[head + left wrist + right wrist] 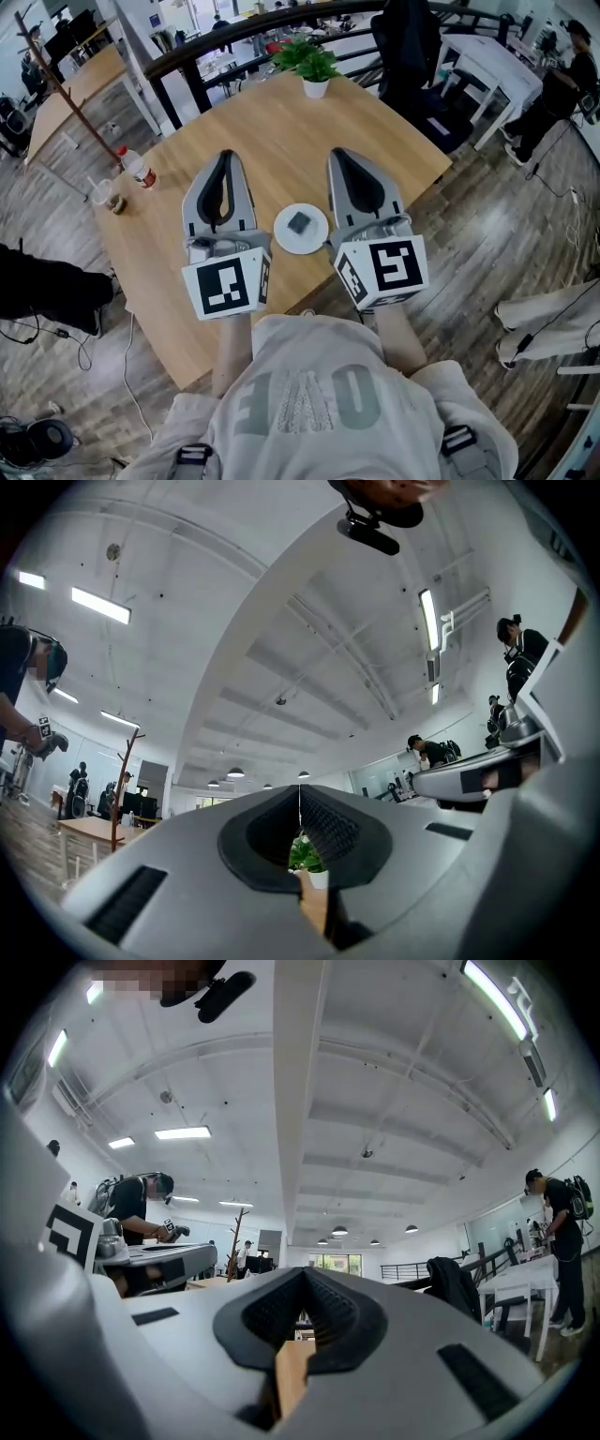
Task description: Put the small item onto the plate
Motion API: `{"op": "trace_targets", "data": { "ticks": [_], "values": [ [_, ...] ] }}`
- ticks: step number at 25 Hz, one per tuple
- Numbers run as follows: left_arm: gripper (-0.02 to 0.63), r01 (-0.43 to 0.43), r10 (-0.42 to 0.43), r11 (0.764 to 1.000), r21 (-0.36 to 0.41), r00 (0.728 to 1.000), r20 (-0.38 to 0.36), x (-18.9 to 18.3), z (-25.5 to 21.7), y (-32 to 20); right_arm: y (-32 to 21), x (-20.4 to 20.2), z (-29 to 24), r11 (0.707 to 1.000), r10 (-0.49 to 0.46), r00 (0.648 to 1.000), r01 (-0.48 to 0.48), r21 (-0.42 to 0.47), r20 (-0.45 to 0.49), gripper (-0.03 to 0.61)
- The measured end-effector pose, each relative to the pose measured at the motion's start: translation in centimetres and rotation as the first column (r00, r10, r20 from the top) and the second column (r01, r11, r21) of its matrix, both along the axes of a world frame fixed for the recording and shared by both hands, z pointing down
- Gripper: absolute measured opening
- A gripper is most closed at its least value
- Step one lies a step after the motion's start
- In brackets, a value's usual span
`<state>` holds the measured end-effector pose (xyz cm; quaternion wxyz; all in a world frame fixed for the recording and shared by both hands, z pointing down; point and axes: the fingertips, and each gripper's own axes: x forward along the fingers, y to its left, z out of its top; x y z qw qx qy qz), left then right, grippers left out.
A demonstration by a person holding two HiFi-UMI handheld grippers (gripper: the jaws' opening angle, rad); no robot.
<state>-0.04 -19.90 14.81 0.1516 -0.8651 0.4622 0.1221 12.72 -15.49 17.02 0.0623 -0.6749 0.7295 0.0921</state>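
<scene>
As they flank plate (284, 240) | left hand-held gripper (225, 157), right hand-held gripper (339, 155): closed

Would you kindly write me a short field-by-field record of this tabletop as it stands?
surface: wooden table
plate: white, between the two grippers
small item: dark grey, lying on the plate
left gripper: shut, empty, left of the plate
right gripper: shut, empty, right of the plate
far edge: potted plant
left edge: bottle
</scene>
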Motion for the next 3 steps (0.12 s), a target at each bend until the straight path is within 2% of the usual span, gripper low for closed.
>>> {"op": "trace_targets", "data": {
  "ticks": [3],
  "values": [
    [0.009, -0.017, 0.017, 1.0, 0.002, 1.0, 0.011, 0.47, 0.21, 0.0, -0.25, -0.05, 0.54, 1.0, 0.001, 1.0, -0.001, -0.005, -0.006, 0.017]
  ]
}}
